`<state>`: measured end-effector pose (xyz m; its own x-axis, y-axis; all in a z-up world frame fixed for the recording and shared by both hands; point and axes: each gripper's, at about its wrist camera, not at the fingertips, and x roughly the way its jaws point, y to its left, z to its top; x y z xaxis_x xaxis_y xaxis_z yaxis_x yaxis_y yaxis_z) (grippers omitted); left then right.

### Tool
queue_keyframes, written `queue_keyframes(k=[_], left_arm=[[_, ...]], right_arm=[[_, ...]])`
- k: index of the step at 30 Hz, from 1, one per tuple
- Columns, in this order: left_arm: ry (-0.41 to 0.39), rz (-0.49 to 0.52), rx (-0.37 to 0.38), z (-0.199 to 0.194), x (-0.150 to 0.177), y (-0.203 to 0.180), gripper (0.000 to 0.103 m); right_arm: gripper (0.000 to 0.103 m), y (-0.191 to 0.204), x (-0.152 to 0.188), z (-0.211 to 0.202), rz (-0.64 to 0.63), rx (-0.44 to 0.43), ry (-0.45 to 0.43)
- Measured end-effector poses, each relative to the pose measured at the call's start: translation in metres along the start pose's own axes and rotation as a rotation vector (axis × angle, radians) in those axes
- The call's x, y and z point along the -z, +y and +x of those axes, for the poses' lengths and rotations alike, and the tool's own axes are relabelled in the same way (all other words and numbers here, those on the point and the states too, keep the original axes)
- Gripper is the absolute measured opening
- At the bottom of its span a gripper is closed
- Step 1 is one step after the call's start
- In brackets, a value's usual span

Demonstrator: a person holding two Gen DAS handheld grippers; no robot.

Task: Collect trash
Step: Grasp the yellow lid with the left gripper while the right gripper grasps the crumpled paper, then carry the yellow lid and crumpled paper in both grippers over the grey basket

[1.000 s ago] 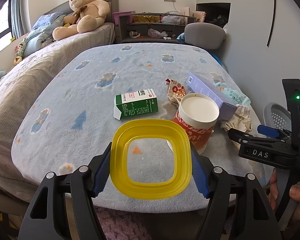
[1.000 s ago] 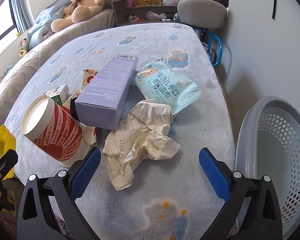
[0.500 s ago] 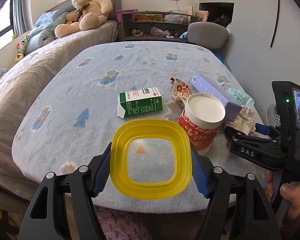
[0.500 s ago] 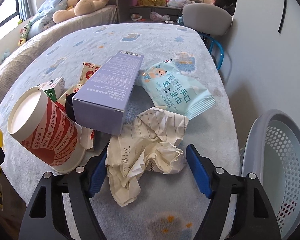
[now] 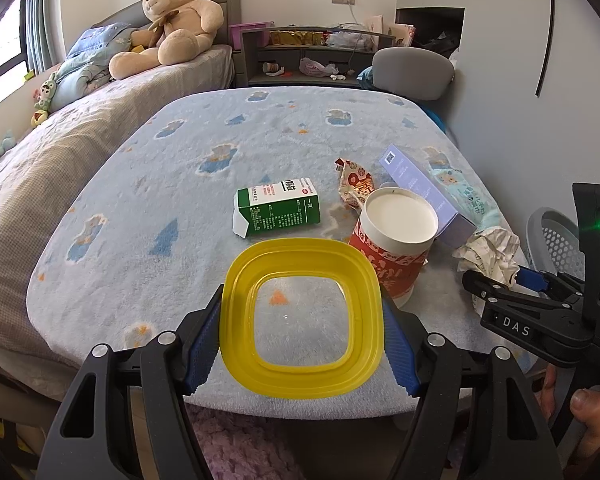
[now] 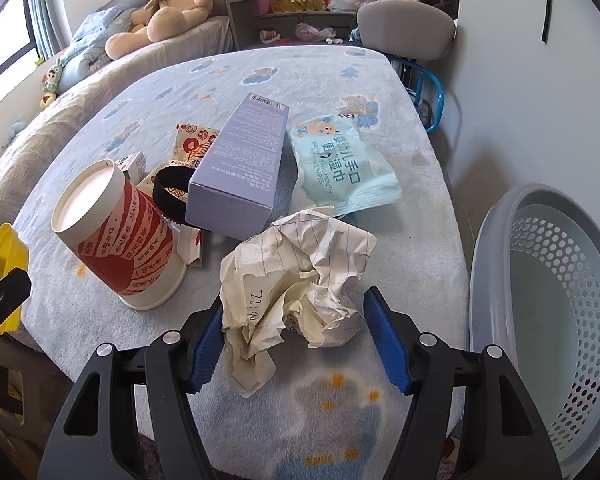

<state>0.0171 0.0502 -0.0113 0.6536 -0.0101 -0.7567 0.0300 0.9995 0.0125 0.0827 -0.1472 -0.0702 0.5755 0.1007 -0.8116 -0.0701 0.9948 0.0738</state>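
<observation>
My left gripper [image 5: 302, 322] is shut on a yellow-rimmed clear container [image 5: 302, 376], held above the near edge of the blue blanket. My right gripper [image 6: 296, 332] is closed around a crumpled sheet of lined paper [image 6: 296, 276]; both blue pads touch its sides. The paper also shows in the left wrist view [image 5: 490, 250]. A red and white paper cup [image 6: 118, 236] lies tilted to the left. A purple box [image 6: 240, 168], a pale blue wipes pack [image 6: 342, 168], a red patterned wrapper [image 6: 192, 142] and a green carton [image 5: 278, 208] lie on the blanket.
A grey perforated waste basket [image 6: 548, 300] stands at the right, beside the bed edge. A black ring [image 6: 172, 194] lies beside the purple box. A teddy bear [image 5: 172, 20], a grey chair [image 5: 412, 66] and shelves are at the far end.
My right gripper moved forward over the crumpled paper and its jaws narrowed from wide open until they touch the paper. My left gripper kept holding the yellow container, nearly still.
</observation>
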Motion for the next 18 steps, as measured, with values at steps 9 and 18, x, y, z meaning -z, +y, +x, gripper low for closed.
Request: queue_keyframes(k=[9,18], left_arm=[[0.0,0.016,0.005,-0.004,0.001,-0.01,0.068],[-0.02,0.021,-0.008,-0.015,0.001,-0.015,0.068]], right_arm=[[0.064,-0.007,0.013,-0.018,0.033,-0.022,-0.016],[0.064,-0.01,0.016,-0.031,0.05,-0.036,-0.032]])
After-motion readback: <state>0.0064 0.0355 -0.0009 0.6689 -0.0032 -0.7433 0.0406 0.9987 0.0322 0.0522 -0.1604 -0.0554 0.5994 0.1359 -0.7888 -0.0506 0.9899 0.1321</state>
